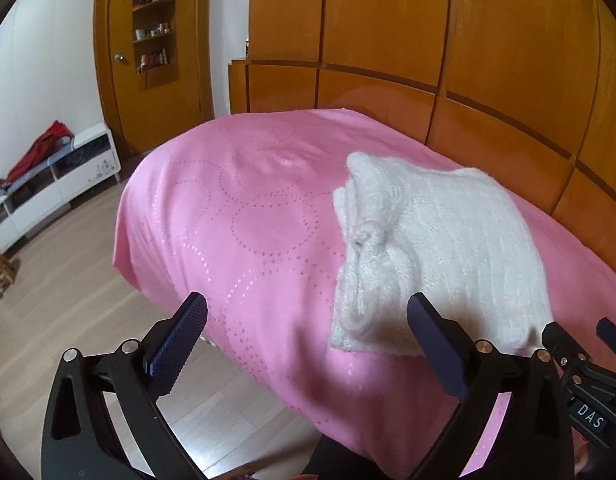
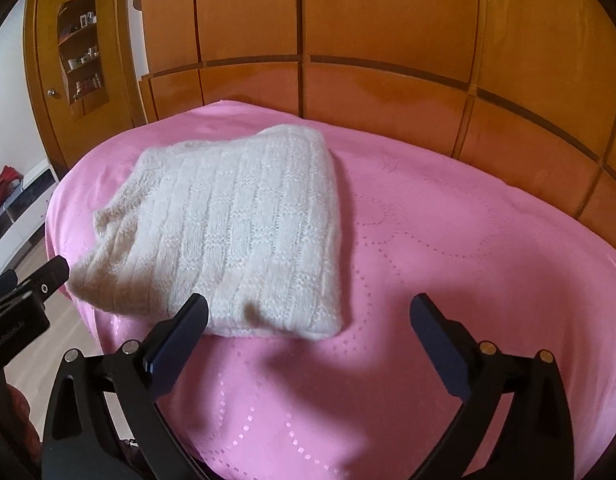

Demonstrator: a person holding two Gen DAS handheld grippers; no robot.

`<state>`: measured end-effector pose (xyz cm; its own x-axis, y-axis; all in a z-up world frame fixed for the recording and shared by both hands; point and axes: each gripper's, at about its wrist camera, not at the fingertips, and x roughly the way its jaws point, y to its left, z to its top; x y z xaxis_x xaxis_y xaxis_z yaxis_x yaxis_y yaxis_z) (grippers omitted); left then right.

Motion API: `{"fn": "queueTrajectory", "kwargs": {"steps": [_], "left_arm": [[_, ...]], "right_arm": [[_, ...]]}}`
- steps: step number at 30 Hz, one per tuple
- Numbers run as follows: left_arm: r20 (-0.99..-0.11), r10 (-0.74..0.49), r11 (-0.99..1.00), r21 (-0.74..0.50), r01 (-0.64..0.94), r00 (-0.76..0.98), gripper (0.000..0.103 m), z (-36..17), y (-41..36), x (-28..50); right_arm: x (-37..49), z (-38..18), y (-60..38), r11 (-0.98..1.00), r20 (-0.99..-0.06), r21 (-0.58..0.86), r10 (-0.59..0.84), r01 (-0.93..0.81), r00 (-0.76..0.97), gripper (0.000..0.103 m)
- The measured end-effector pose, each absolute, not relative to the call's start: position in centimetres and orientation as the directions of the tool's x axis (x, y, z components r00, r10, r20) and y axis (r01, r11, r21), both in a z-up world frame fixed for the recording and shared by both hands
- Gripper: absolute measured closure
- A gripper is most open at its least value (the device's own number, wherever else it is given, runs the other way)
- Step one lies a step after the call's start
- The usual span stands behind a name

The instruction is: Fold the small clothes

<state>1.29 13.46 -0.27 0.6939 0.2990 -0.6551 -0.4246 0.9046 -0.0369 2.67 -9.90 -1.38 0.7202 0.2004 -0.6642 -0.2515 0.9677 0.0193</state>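
The white sweater (image 2: 223,232) lies folded into a compact bundle on the pink bed (image 2: 448,280), near its front edge. Both tools are spread wide and hold nothing: the left tool (image 1: 308,312) hangs over the bed's edge at the bundle's near left corner, the right tool (image 2: 308,312) just in front of its near right corner. The fold looks finished and released. The next move is likely to clear the bundle or fetch another garment.

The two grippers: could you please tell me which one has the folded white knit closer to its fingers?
The left gripper: its right-hand finger overlaps the white knit's near edge in its own view. Both are open, empty.
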Motion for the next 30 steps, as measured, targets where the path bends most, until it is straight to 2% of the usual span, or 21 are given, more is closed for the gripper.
{"fn": "queueTrajectory", "kwargs": {"steps": [13,30], "left_arm": [[-0.628,0.28,0.924,-0.029,-0.381,0.726,0.004,0.4,11.2,0.2],[-0.625,0.312,0.913,-0.01,-0.407,0.716,0.004,0.1,11.2,0.5]], "right_arm": [[1.7,0.1,-10.4,0.977,-0.617,-0.004,0.165,-0.212,0.77,0.002],[1.6,-0.1,-9.8,0.976,-0.62,-0.008,0.167,-0.22,0.767,0.002]]}}
